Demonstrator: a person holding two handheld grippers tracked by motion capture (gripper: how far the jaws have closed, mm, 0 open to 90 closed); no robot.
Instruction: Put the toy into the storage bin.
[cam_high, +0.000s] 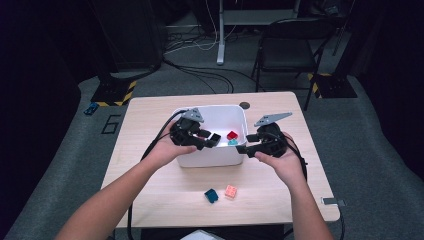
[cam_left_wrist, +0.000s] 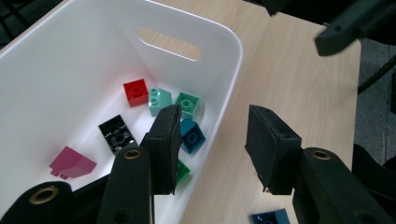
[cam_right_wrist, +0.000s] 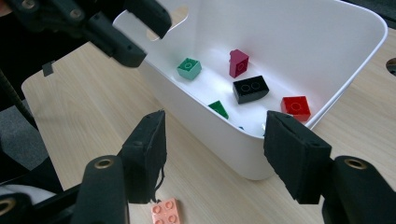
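Bricks (cam_left_wrist: 136, 92) lie in the tub (cam_high: 210, 159); two blocks (cam_high: 211, 195) sit before it on the table (cam_high: 150, 115).

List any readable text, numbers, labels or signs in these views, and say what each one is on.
"6": a large dark figure marked on the grey floor left of the table; it reads as a six, though faintly.
White bin, bricks such as the red brick and black brick, left gripper and right gripper: no lettering legible.
Yellow-black hazard stripes on the floor plates: a marking, no words.
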